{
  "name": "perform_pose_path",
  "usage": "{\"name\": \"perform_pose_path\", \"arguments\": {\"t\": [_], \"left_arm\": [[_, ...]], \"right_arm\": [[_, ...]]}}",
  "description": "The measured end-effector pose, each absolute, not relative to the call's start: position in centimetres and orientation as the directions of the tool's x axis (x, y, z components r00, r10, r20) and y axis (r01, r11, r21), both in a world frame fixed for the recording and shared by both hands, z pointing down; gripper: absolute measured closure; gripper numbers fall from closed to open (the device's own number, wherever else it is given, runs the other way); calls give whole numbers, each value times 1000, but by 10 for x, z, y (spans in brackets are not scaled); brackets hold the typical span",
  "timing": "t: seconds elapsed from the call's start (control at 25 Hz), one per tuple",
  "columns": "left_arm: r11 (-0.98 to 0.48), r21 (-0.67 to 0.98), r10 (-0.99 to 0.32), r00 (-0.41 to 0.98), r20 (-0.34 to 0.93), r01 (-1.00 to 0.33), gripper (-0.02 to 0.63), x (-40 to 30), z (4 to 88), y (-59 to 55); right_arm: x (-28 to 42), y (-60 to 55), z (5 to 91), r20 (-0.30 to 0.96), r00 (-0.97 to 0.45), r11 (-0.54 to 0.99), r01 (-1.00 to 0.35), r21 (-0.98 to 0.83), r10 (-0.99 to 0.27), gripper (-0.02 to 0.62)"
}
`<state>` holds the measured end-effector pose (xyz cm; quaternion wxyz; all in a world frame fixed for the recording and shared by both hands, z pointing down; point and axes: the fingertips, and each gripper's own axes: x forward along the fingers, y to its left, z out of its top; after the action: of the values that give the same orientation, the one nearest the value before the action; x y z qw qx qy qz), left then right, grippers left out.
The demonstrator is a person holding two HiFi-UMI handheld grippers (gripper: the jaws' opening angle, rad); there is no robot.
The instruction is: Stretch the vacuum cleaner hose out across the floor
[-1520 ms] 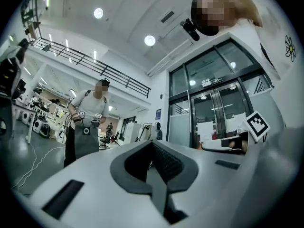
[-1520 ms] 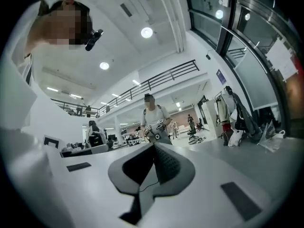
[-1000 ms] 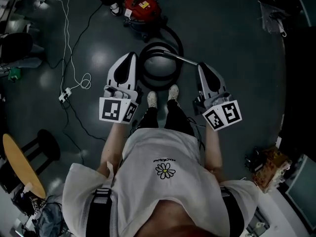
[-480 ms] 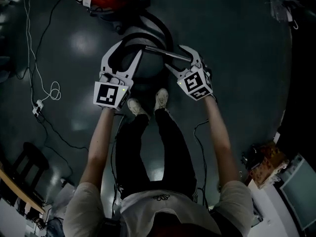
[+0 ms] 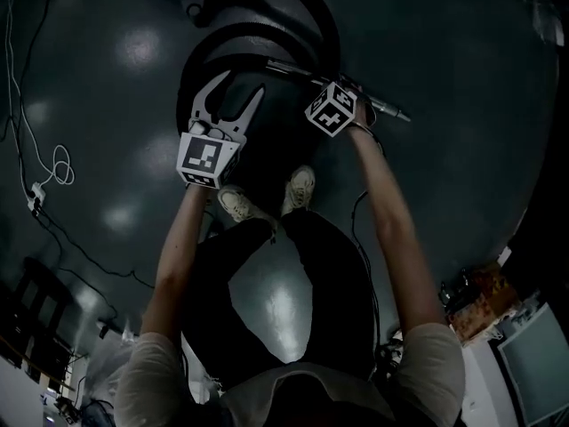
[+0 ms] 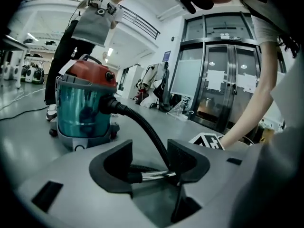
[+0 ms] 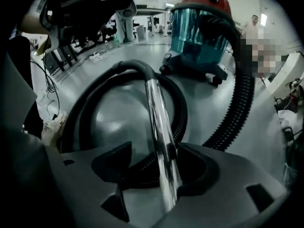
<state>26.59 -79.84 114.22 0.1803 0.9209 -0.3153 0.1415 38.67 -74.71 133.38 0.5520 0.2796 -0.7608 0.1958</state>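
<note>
Now, since the hose (image 7: 183, 113) lies coiled on the floor (image 5: 444, 78) near the vacuum cleaner (image 6: 88, 103), the right gripper (image 7: 156, 151), jaws just opened wide around the metal tube (image 7: 156, 103), should clamp it squarely, and the left gripper (image 5: 238, 85), just opened too, holds nothing.

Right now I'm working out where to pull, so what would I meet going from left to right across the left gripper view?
vacuum cleaner → hose → marker cube → person's forearm
</note>
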Motion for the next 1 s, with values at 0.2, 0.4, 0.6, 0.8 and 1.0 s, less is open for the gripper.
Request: {"name": "perform_pose_path", "arguments": {"t": [0.2, 0.4, 0.6, 0.8, 1.0], "left_arm": [[-734, 231, -526, 750, 401, -638, 394, 246, 1171, -801], [-705, 233, -549, 723, 420, -670, 394, 230, 1152, -805], [-733, 187, -547, 730, 410, -654, 394, 215, 1047, -807], [-753, 125, -560, 729, 392, -646, 394, 198, 897, -796], [-767, -10, -611, 725, 319, -642, 394, 184, 722, -793]], "right_arm": [[392, -752, 1381, 980, -26, 825, -544, 150, -195, 285], [394, -755, 1352, 979, 86, 795, -572, 199, -183, 422], [385, -768, 1238, 949, 64, 812, -501, 299, -310, 422], [372, -784, 1060, 892, 47, 808, -403, 429, -450, 422], [363, -835, 833, 747, -15, 728, -235, 644, -665, 422]]}}
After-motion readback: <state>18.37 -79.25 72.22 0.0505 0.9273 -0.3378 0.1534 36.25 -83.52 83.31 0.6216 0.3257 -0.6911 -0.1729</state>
